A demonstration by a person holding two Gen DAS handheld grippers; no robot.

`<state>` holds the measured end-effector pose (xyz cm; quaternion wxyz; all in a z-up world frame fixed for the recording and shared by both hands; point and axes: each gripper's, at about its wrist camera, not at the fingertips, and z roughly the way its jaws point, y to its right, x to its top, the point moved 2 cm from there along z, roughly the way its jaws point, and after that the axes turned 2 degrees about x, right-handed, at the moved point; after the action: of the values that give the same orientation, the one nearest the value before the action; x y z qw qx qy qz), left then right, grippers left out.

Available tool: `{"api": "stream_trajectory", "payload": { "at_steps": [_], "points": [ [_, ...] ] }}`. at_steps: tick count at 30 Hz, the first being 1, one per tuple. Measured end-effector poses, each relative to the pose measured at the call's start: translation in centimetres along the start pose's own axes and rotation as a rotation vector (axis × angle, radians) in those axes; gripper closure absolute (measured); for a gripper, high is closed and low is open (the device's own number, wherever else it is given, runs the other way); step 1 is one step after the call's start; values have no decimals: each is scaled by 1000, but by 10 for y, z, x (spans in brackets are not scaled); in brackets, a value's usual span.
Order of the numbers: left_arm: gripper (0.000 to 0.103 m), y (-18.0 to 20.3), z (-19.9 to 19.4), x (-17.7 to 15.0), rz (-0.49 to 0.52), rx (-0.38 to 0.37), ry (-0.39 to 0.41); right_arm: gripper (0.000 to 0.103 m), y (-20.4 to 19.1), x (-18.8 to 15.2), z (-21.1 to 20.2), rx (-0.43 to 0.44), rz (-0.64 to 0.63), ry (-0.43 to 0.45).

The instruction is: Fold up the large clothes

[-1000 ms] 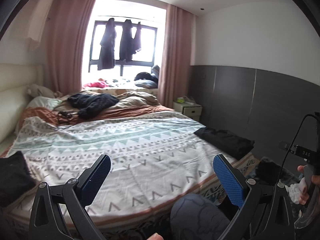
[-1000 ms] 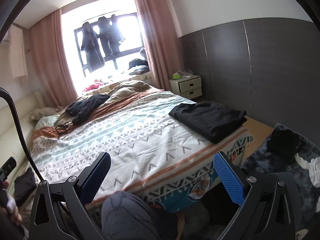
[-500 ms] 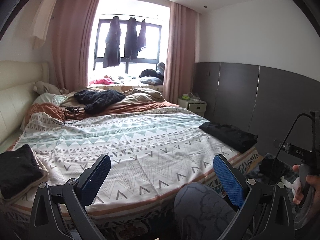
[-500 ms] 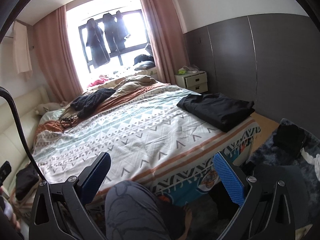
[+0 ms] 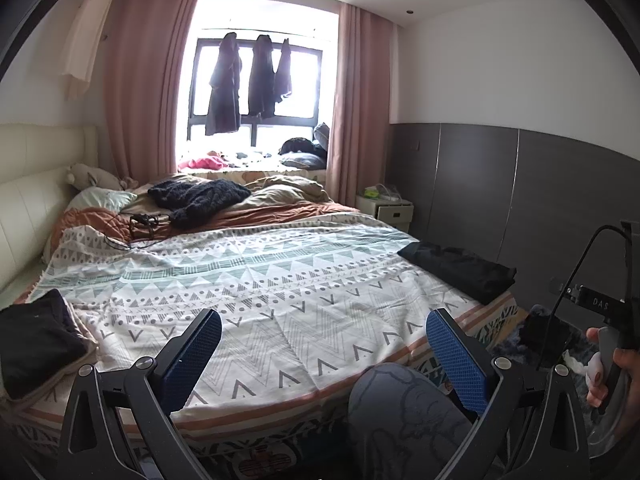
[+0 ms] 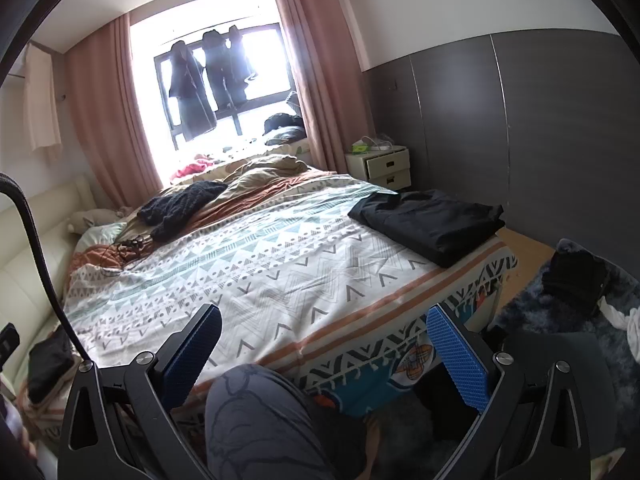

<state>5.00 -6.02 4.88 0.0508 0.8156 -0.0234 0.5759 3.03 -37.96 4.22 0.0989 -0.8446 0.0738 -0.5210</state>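
Over the foot of the wide bed with the white, teal and orange patterned cover [image 5: 280,304], seen from the left wrist, we hold our left tongs [image 5: 324,350] spread wide and empty. A folded black garment [image 5: 458,270] lies at the bed's right edge; another dark folded pile [image 5: 34,340] sits at its left corner. From the right wrist, our right tongs [image 6: 324,350] gape equally wide, gripping nothing, above a grey-clad knee [image 6: 256,412]. That folded black garment [image 6: 430,222] rests near the bed's far right corner, before a cream nightstand [image 6: 384,168].
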Motion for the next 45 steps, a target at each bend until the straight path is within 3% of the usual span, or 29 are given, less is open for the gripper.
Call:
{"api": "stream_trajectory", "payload": {
  "at_steps": [45],
  "points": [
    [1,-6,-13,-4,-15,17,1,0,-6,1,1,16,-25,-6]
  ]
}}
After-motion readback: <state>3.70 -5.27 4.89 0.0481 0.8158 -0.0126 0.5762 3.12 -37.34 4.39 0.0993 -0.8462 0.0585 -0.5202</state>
